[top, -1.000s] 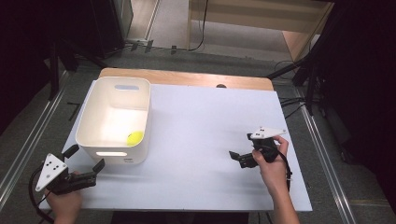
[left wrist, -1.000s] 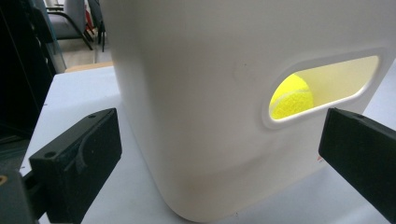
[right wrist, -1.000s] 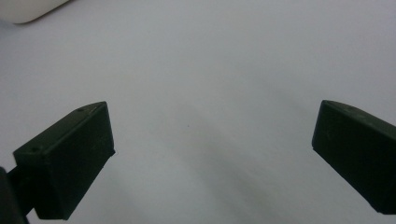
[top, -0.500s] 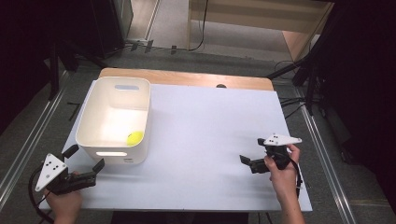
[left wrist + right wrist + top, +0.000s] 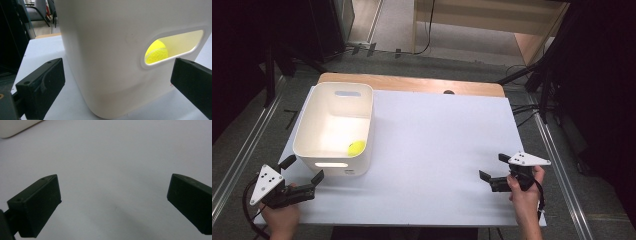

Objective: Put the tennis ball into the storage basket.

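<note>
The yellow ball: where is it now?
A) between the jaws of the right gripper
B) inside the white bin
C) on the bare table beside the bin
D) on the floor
B: the ball lies on the floor of the bin, and the left gripper view shows it through the bin's handle slot.

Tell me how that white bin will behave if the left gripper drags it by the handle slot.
The white bin looks like thin, stiff plastic, so probably light and rigid. On the smooth table it would likely slide rather than tip. The tennis ball inside lies loose and will probably roll as the open left gripper pulls.
</note>
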